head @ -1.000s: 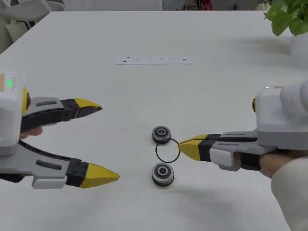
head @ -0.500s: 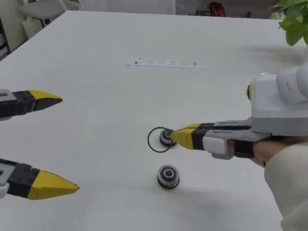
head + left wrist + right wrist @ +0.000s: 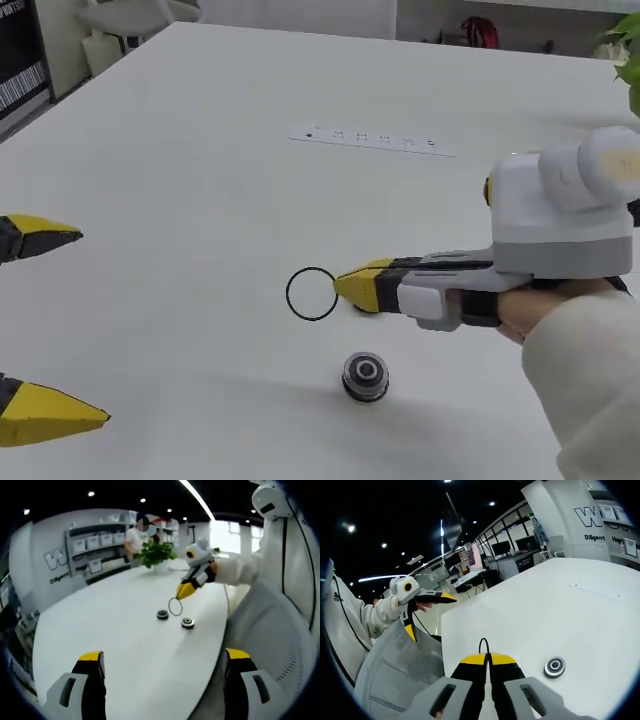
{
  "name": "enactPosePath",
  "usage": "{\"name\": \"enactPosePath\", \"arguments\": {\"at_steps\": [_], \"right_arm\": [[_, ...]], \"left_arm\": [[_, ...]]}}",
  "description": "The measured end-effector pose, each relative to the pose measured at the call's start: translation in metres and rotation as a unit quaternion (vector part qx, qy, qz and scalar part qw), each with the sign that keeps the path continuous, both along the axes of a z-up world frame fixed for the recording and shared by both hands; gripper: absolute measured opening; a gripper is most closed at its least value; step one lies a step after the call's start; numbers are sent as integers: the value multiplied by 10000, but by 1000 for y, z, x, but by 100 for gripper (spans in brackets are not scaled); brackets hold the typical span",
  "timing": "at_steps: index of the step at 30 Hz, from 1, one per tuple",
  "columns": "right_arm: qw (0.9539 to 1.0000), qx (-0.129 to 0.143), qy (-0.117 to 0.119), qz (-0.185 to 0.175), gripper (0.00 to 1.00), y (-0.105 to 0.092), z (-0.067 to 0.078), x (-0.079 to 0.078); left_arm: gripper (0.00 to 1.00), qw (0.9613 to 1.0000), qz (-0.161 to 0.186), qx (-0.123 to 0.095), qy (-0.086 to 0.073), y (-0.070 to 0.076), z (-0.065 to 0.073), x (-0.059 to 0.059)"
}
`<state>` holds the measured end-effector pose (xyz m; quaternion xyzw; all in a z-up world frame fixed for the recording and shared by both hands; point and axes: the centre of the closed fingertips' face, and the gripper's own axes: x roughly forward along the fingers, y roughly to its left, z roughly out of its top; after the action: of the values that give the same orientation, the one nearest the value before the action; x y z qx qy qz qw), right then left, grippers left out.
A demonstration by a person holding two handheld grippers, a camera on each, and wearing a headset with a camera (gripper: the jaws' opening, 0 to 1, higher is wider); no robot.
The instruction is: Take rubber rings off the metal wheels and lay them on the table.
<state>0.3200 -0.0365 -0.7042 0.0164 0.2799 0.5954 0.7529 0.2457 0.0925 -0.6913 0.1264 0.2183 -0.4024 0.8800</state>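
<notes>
My right gripper [image 3: 350, 288], clamped on 1 rubber ring [image 3: 312, 294], has carried it clear of the 2 metal wheels [image 3: 187, 623]; left gripper [image 3: 45, 325] gapes empty. Laying down remains.

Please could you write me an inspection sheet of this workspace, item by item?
Surface: white table, no stains seen.
Job's things: rubber ring off its wheel, pinched by the right gripper; far wheel and near wheel lie on the table.
Clutter: thin white strip with small marks, further along the table.
Grippers: right gripper shut on the ring; left gripper open, holding nothing.
Cables: thin dark cord on the person's white clothes.
Surroundings: potted plant, shelves, mesh chair.
</notes>
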Motion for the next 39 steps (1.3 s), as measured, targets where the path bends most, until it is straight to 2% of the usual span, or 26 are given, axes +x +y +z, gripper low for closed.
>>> {"name": "enactPosePath", "arguments": {"at_steps": [3,11,17,26,31,39], "right_arm": [[9999,-80,20,119,0,8,-7,-2],[9981,-390,223,420,0,25,-36,-14],[9967,-561,311,503,0,29,-51,-19],[9946,-885,348,415,0,26,-77,-19],[9932,-1063,219,414,0,24,-84,-19],[9922,-1197,181,291,3,20,-90,-14]], "left_arm": [[100,9999,85,-34,43,4,-3,-2],[100,9997,151,-134,121,5,-6,-6],[100,9997,117,-157,143,3,-6,-7],[100,9997,63,-135,184,0,-9,-9],[100,9997,82,-141,193,0,-9,-10],[100,9997,72,-132,208,-1,-9,-10]]}}
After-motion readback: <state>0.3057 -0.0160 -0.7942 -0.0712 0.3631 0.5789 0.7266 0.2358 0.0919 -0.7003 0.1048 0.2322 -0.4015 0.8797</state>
